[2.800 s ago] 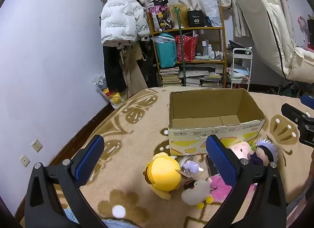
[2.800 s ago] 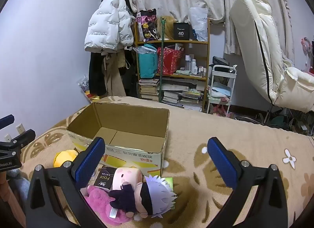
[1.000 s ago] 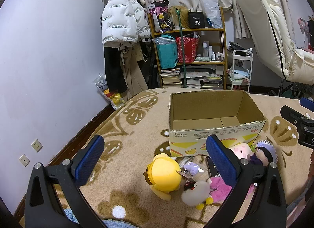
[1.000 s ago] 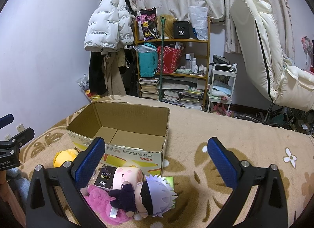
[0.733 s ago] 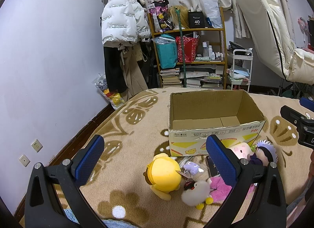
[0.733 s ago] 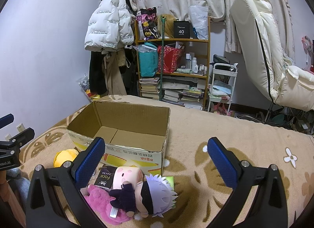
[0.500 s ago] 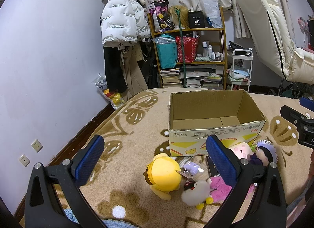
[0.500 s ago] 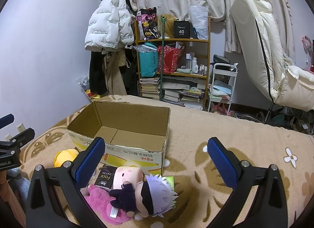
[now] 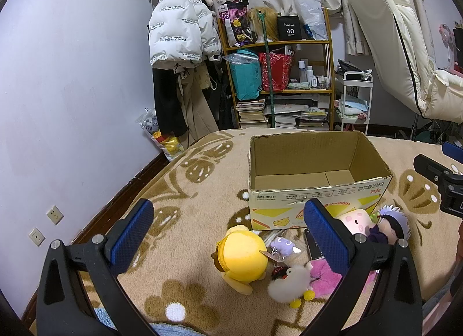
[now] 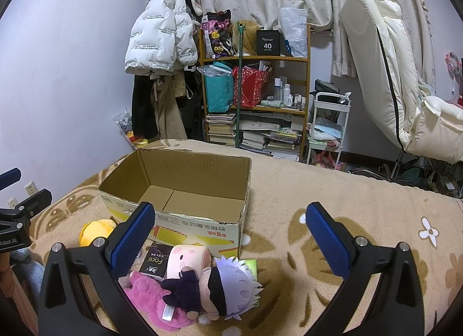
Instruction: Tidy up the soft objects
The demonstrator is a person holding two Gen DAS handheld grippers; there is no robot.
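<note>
Nothing packed yet: cardboard box (image 9: 315, 179) empty on the bed (image 10: 332, 191), soft toys (image 9: 277, 255) heaped just before it, left tool (image 9: 228, 234) and right tool (image 10: 231, 237) both wide open, gripping nothing.

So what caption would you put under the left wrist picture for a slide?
Open left gripper hovers over plush toys lying before an empty cardboard box on a bed.
</note>
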